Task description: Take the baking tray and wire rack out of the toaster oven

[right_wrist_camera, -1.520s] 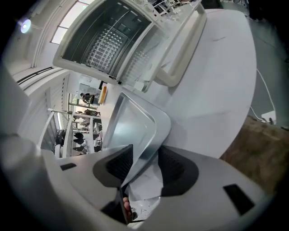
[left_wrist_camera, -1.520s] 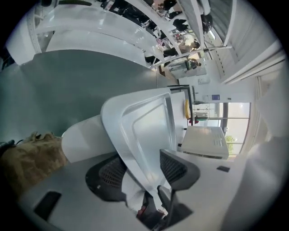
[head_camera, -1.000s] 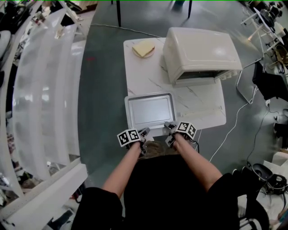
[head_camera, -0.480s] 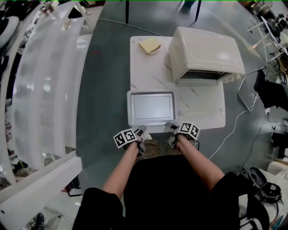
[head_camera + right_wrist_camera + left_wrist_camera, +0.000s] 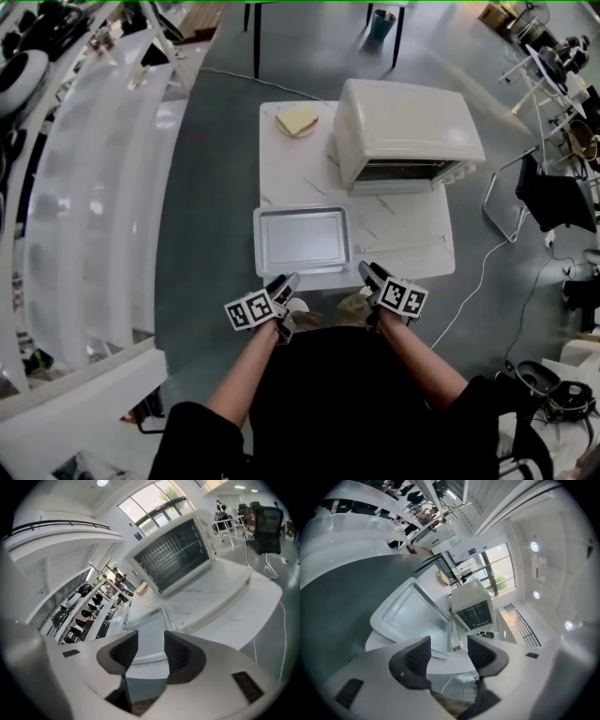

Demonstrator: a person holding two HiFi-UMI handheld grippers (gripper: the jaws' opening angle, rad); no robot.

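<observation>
- Head view: the baking tray [image 5: 302,240] lies flat on the white table [image 5: 412,234]. It sits just beyond the fingertips of both grippers and touches neither.
- The left gripper [image 5: 449,654] has its fingers [image 5: 417,657] spread with only air between them. The tray's near corner sits just past them, a little to their left.
- The right gripper [image 5: 150,652] has just been opening its jaws. They stand wide with nothing between the pads [image 5: 178,654], and the tray's near edge is straight ahead of them.
- The toaster oven [image 5: 408,117] stands well beyond the right fingers, and its glass door looks closed. A grid behind the glass is probably the wire rack [image 5: 171,555], though that is not certain.
- The tray looks like thin pressed metal, so it is likely light and stiff with a smooth, slippery rim. The raised lip is the place to pinch it.
- The rack is likely light, rigid wire. Each gripper should pinch the front cross-wire, set well apart, and draw it out straight so it does not jam on the rails. The door must be opened first.
</observation>
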